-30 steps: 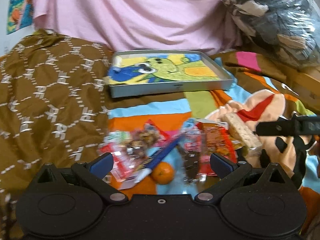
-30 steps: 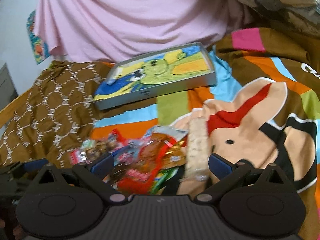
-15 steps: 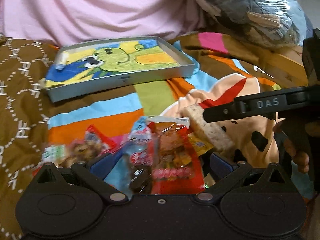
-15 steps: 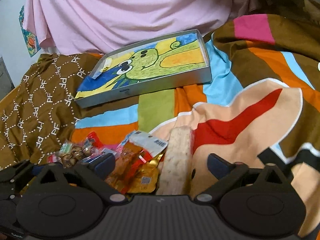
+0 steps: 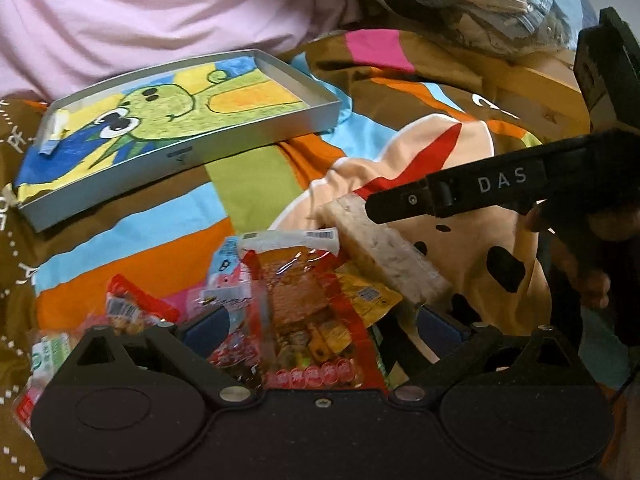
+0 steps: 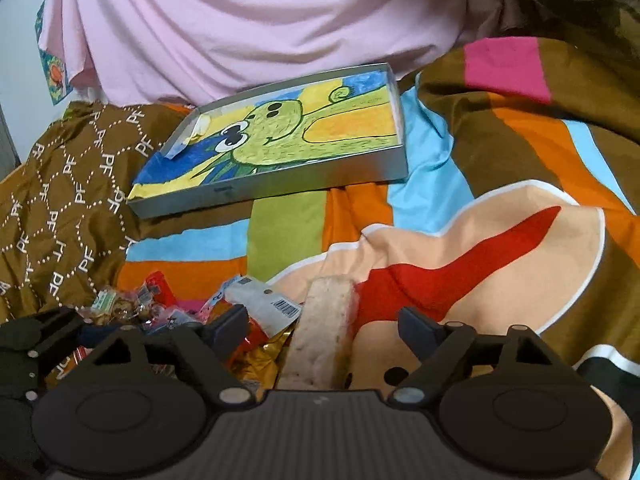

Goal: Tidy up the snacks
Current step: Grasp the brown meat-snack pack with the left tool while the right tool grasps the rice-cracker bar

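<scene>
Right tongs (image 6: 320, 326) closing around rice bar (image 6: 324, 332), pads not touching; centre first. Left tongs (image 5: 324, 324) spread over packets (image 5: 304, 304).

Soft even daylight, mild shadows; fisheye bends edges, dark corners; slight blur throughout.

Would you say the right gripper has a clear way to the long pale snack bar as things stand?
Probably yes: the right gripper already straddles the snack bar, jaws closing without touching it, and nothing lies over it.
</scene>
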